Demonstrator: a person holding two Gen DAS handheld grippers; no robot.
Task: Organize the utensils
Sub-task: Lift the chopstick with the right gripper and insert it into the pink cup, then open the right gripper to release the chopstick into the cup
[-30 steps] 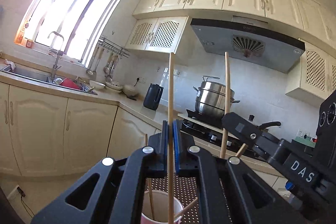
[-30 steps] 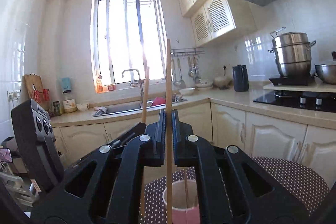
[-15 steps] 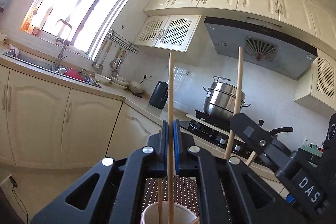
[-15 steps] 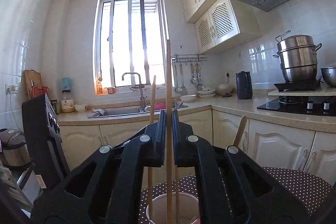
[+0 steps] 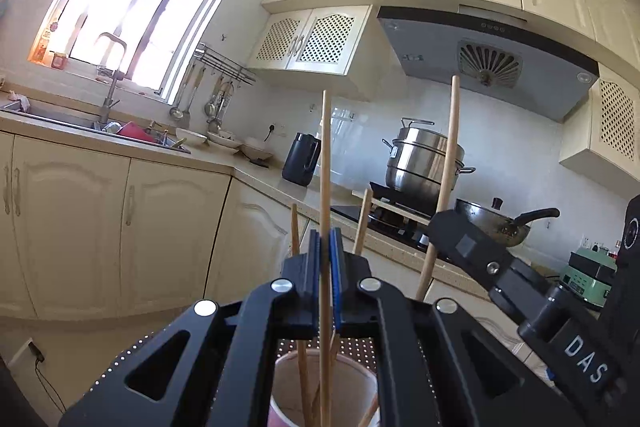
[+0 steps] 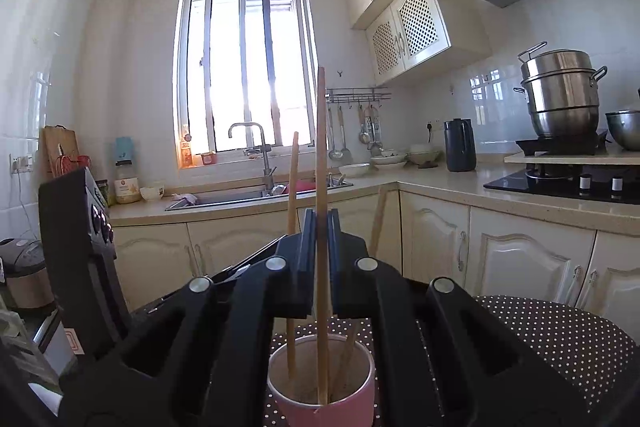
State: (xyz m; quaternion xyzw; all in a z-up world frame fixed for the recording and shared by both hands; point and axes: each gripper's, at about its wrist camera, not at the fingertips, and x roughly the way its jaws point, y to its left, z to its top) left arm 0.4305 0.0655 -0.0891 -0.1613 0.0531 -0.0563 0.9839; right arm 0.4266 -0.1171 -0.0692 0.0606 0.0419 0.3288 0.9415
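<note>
Chopsticks over the pink cup (image 6: 320, 393).
My left gripper (image 5: 325, 247) and right gripper (image 6: 320, 227) each pinch one upright chopstick (image 5: 325, 163), tips at 6 o'clock inside the cup.

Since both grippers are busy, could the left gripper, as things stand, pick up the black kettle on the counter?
Probably not: the left gripper is shut on a chopstick over the pink cup, and the black kettle stands far off.

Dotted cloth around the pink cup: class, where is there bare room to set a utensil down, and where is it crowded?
Free: the dotted cloth right of the cup, towards the cabinets. Crowded: the cup's mouth, where both hand-held grippers, left and right, each hold a chopstick among others.
</note>
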